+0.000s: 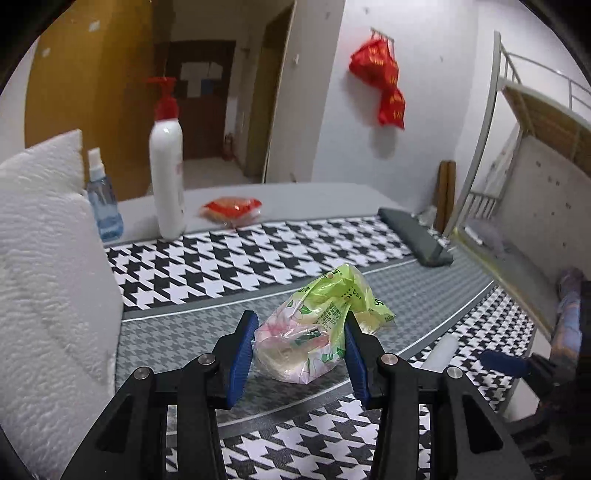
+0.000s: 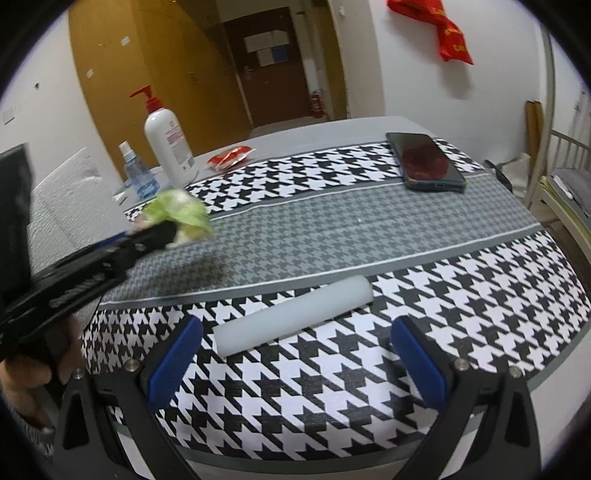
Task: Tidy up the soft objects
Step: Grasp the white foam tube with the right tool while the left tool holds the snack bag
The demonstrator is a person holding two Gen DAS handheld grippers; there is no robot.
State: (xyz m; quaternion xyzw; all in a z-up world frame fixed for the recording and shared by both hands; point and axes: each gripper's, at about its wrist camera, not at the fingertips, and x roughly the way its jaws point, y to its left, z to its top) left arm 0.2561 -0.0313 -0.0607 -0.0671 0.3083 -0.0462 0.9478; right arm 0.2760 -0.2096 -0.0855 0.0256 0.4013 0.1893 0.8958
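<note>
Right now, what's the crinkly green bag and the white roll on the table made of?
The green bag looks like thin, glossy plastic film: it wrinkles, shines and is partly see-through. The white roll looks like soft foam, matte and faintly translucent, though it could be solid plastic.

Left hand-held gripper (image 2: 168, 230) motion-blurred at left of the right wrist view, green tissue packet (image 2: 181, 214) smeared beside it, white towel (image 1: 44, 266) cut by left edge, bottle label print (image 2: 177, 142) too small to read, red wall bag (image 2: 439, 26) cropped at top edge.
</note>
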